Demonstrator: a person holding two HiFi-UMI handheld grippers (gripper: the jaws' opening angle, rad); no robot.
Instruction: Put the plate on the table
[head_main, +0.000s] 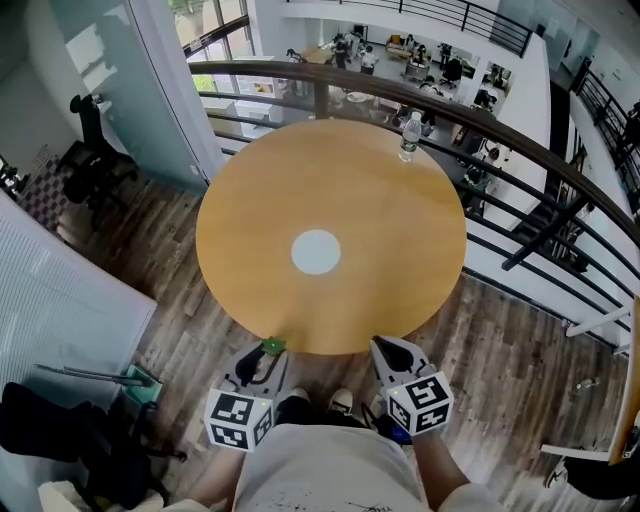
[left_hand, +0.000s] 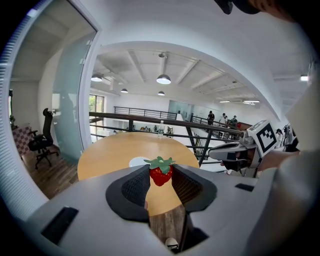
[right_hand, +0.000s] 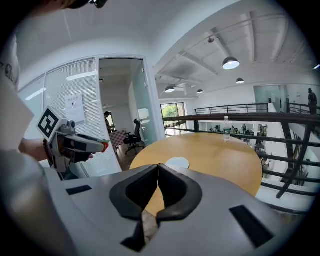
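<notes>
A small white plate (head_main: 316, 251) lies flat at the middle of the round wooden table (head_main: 250, 190); the plate (left_hand: 138, 161) also shows in the left gripper view and the plate (right_hand: 177, 162) in the right gripper view. My left gripper (head_main: 266, 356) hovers at the table's near edge, shut on a toy strawberry (left_hand: 161, 173) with a green top (head_main: 273, 346). My right gripper (head_main: 386, 347) hovers beside it at the same edge, its jaws (right_hand: 158, 168) shut with nothing between them. Both grippers are well short of the plate.
A clear water bottle (head_main: 409, 137) stands at the table's far edge, by the dark railing (head_main: 520, 140). An office chair (head_main: 92, 165) and a glass partition stand at the left. Wood floor surrounds the table; my feet (head_main: 340, 402) are below its near edge.
</notes>
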